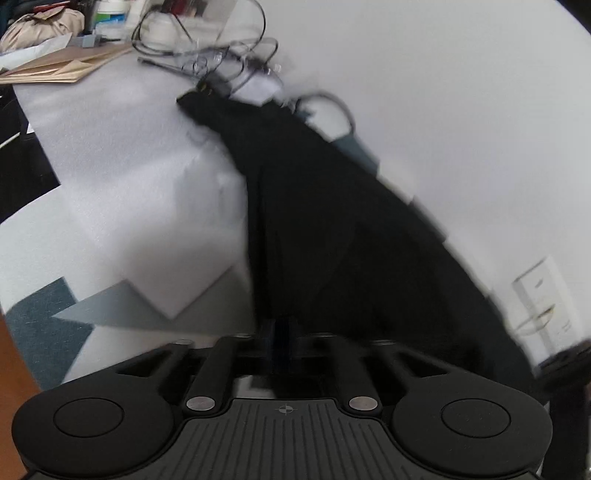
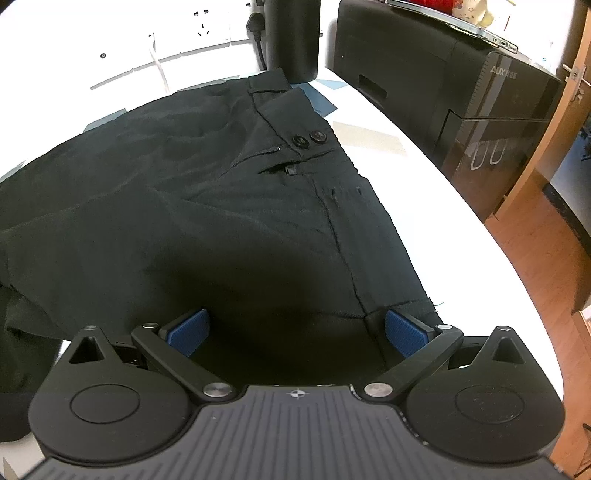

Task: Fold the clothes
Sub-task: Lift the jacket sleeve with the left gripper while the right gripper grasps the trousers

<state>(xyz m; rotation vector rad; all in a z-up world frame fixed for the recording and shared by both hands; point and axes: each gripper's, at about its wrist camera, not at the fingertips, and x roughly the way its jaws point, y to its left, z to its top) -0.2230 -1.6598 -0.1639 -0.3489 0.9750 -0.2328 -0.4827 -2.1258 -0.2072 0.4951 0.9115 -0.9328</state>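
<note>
Black trousers (image 2: 184, 221) lie spread on the white table (image 2: 424, 192), with the waistband, two buttons (image 2: 308, 139) and the zip toward the back. My right gripper (image 2: 295, 328) stands wide open over the near edge of the cloth. Its blue pads (image 2: 188, 332) sit far apart, with fabric between them and not pinched. In the blurred left wrist view the trousers (image 1: 314, 221) stretch as a long dark strip from the far cables down to my left gripper (image 1: 282, 328). Its fingers stand close together with the cloth running into them.
Tangled cables (image 1: 207, 55), brown paper (image 1: 62, 68) and a white tub (image 1: 110, 14) crowd the far end of the table. A wall socket (image 1: 543, 299) is at the right. A black AUX appliance (image 2: 461, 92) and a black cylinder (image 2: 293, 37) stand behind the trousers. Wooden floor (image 2: 546, 240) lies past the table's right edge.
</note>
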